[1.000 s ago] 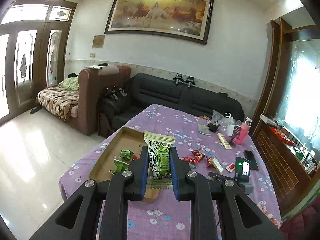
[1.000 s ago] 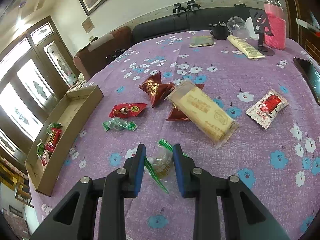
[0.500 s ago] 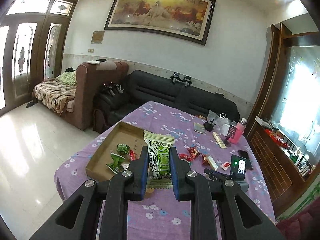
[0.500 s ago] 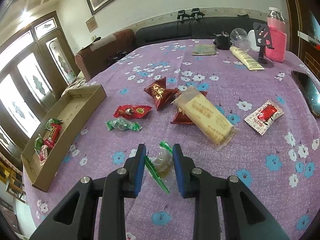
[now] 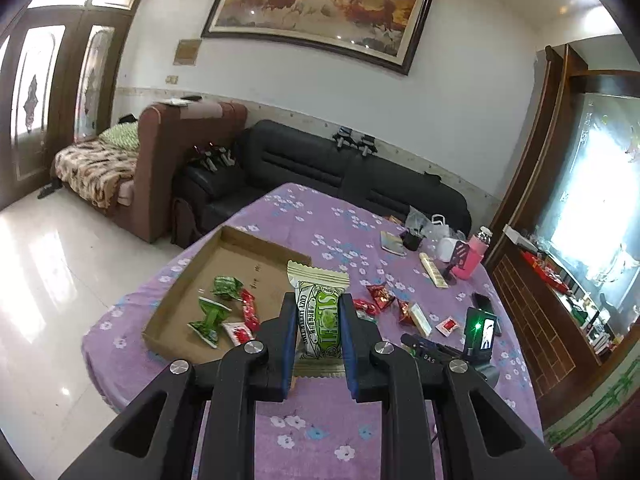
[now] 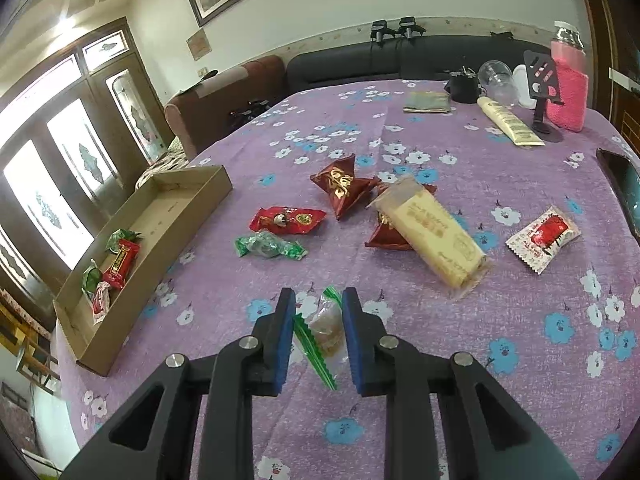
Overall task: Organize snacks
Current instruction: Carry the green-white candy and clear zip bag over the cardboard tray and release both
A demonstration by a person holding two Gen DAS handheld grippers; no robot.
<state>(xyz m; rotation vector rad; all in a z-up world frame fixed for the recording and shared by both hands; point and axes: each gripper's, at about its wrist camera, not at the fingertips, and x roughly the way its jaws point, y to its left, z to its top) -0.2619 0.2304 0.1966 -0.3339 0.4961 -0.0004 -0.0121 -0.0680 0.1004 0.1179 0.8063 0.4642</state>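
Note:
My left gripper (image 5: 316, 312) is shut on a green and cream snack packet (image 5: 320, 312), held upright well above the table, near the cardboard tray (image 5: 188, 280). The tray holds several green and red sweets (image 5: 222, 308). My right gripper (image 6: 316, 312) is shut on a clear-wrapped candy with green ends (image 6: 324, 328), a little above the purple cloth. On the table ahead of it lie a green candy (image 6: 270, 245), a red packet (image 6: 286, 219), a red pyramid pack (image 6: 340, 184), a long cream biscuit pack (image 6: 432, 232) and a small red-and-white sachet (image 6: 544, 238). The tray also shows in the right wrist view (image 6: 132, 248).
At the table's far end stand a pink bottle (image 6: 568, 80), a black phone stand (image 6: 540, 88), a cream tube (image 6: 508, 124), a cup (image 6: 494, 76) and a wallet (image 6: 426, 102). A phone (image 6: 620, 184) lies at the right edge. A sofa (image 5: 344, 176) stands behind.
Both grippers have risen and drawn back from the table, so it looks smaller and farther. Each keeps hold of its snack.

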